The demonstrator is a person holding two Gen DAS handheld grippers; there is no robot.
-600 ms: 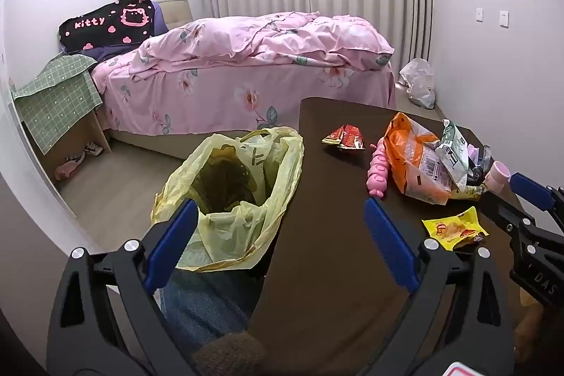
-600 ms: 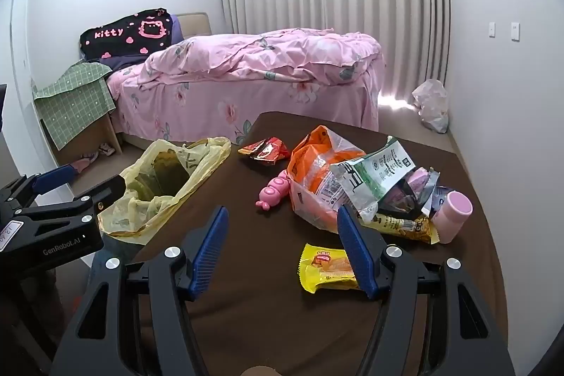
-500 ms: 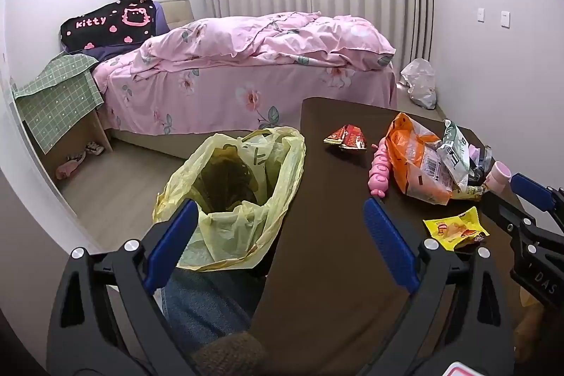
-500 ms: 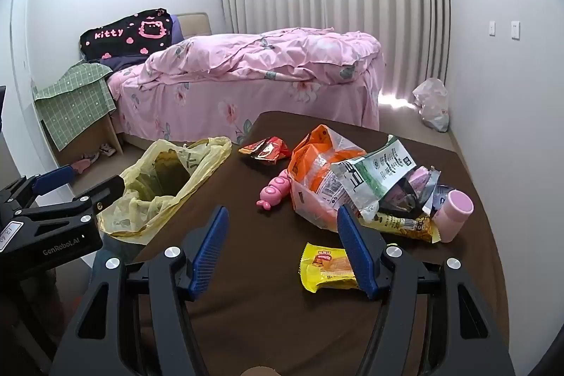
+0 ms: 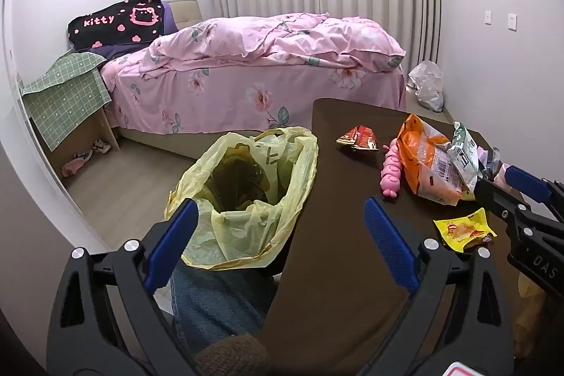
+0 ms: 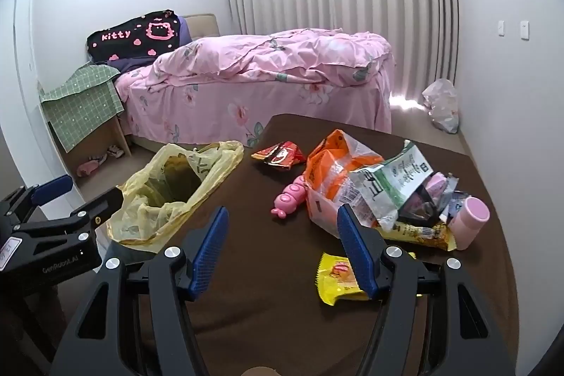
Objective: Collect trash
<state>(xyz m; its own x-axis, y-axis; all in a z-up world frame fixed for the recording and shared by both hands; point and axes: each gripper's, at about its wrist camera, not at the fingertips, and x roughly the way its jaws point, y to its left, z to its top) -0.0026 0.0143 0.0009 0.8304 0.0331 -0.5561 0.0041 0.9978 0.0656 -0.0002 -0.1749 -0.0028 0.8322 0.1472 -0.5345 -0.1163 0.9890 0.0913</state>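
A yellow trash bag (image 5: 246,196) hangs open at the left edge of the dark brown table (image 5: 345,270); it also shows in the right wrist view (image 6: 172,192). On the table lie a yellow snack packet (image 6: 336,277), a red wrapper (image 6: 280,155), an orange bag (image 6: 335,175), a green-white bag (image 6: 391,182) and a pink toy (image 6: 290,196). My left gripper (image 5: 278,235) is open and empty, near the bag's front. My right gripper (image 6: 282,242) is open and empty, just left of the yellow packet (image 5: 463,229).
A pink cup (image 6: 470,221) stands at the table's right by more wrappers. A pink bed (image 5: 261,73) lies beyond the table. A white plastic bag (image 6: 442,104) sits on the floor by the right wall. A person's jeans-clad leg (image 5: 215,302) is under the trash bag.
Both views have shifted slightly; the grippers stay open and nothing on the table has moved.
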